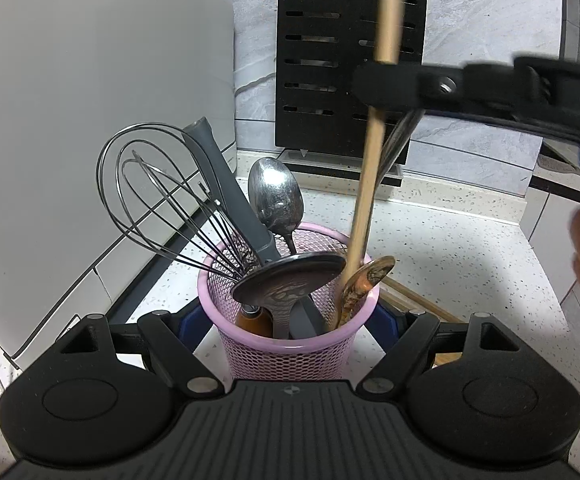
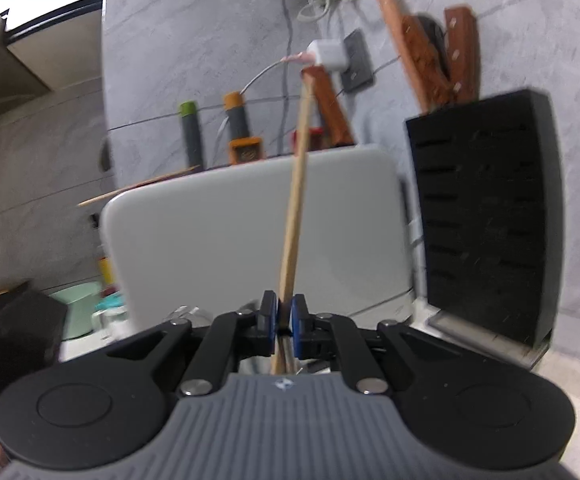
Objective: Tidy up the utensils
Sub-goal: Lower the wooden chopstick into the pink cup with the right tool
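Right now the right gripper (image 2: 283, 317) clamps 1 wooden chopstick (image 2: 295, 208) upright between its pads, its lower end inside the pink mesh holder (image 1: 290, 344), which the left gripper (image 1: 290, 322) grips by its sides.

A pink mesh holder (image 1: 290, 340) stands upright on the speckled counter (image 1: 449, 248), near its back edge. In it stand a wire whisk (image 1: 162, 200) leaning left, a grey-handled utensil (image 1: 230, 200), a steel spoon (image 1: 276, 196) bowl-up, a flat round ladle head (image 1: 290, 278) and a small brown patterned spoon (image 1: 365, 280). A wooden chopstick (image 1: 369, 168) stands steeply, its lower end inside the holder's right side.
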{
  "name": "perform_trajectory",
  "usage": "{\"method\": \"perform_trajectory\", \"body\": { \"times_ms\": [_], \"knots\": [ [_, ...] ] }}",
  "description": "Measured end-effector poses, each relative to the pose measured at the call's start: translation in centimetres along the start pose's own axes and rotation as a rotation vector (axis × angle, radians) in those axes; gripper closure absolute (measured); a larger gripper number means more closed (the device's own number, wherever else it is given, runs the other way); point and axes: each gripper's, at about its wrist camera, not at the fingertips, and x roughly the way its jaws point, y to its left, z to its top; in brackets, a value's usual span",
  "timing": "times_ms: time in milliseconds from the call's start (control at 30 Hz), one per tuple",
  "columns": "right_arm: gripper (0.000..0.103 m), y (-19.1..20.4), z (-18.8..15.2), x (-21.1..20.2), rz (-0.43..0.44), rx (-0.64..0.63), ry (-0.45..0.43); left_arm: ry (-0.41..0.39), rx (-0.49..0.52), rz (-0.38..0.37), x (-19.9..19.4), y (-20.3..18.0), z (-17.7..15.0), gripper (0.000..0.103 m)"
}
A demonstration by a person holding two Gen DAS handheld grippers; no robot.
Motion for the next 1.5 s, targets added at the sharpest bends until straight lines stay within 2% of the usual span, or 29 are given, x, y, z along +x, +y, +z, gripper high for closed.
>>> {"method": "perform_trajectory", "body": {
  "times_ms": [167, 367, 467, 667, 900, 1067, 1333, 1433, 1500],
  "knots": [
    [0.097, 1.0, -0.5, -0.7, -0.016, -0.076, 0.039, 0.0, 0.001, 0.003, 0.2, -0.1, 0.1, 0.01],
    [0.097, 1.8, -0.9, -1.0, -0.041, -0.145, 0.008, 0.0, 0.001, 0.01, 0.1, -0.2, 0.1, 0.01],
    [0.097, 2.9, -0.6, -1.0, -0.085, -0.216, -0.012, 0.0, 0.002, 0.01, 0.1, -0.2, 0.1, 0.01],
    [0.098, 3.9, -0.9, -0.3, -0.104, -0.307, 0.015, -0.001, 0.004, 0.004, 0.1, -0.1, 0.0, 0.01],
    [0.095, 3.3, -1.1, 0.0, -0.096, -0.278, 0.056, -0.001, 0.005, 0.005, 0.1, -0.1, 0.0, 0.01],
    [0.075, 2.7, -0.8, -0.4, -0.081, -0.21, 0.037, -0.001, 0.006, 0.006, 0.1, -0.1, 0.0, 0.01],
    [0.074, -0.5, 0.8, -0.3, -0.018, 0.078, 0.009, -0.001, 0.006, 0.004, 0.1, 0.0, 0.1, 0.01],
    [0.079, -0.1, 1.6, -0.2, -0.03, 0.096, -0.005, 0.0, 0.006, 0.001, 0.1, 0.1, 0.1, 0.01],
    [0.082, 1.2, 2.1, 0.0, -0.001, 0.082, 0.001, 0.001, 0.009, -0.001, 0.1, 0.1, 0.0, 0.01]
  ]
}}
